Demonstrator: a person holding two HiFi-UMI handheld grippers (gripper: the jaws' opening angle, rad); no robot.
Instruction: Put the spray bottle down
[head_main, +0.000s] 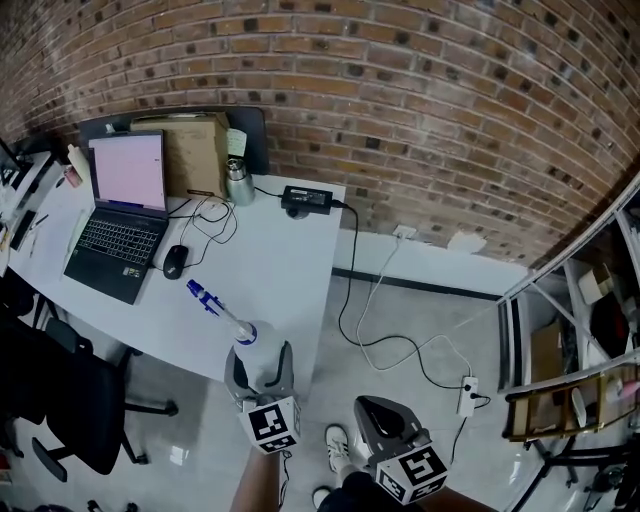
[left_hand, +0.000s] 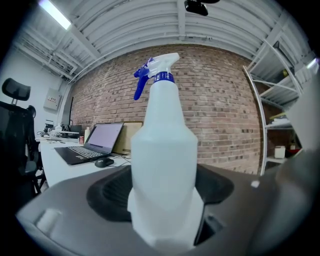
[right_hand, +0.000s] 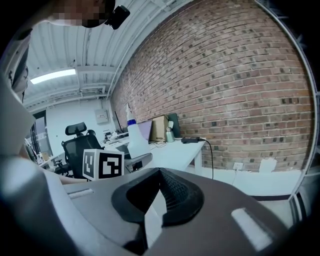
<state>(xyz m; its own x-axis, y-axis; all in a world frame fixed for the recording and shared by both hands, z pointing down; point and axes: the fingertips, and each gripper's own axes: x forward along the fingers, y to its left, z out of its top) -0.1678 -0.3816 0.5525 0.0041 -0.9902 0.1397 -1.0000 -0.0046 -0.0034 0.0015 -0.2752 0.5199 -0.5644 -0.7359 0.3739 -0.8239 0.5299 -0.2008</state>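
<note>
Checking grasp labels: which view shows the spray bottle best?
Left gripper view: the spray bottle fills the centre, clamped between the jaws, blue trigger clear. Head view shows it foreshortened from above; right gripper view, small and far off.

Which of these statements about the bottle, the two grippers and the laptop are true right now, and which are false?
1. The left gripper grips the spray bottle. True.
2. The right gripper holds the mouse. False: its jaws are shut on nothing, and the mouse lies on the desk.
3. The laptop is closed. False: it stands open with its screen lit.
4. The bottle's trigger is blue. True.
</note>
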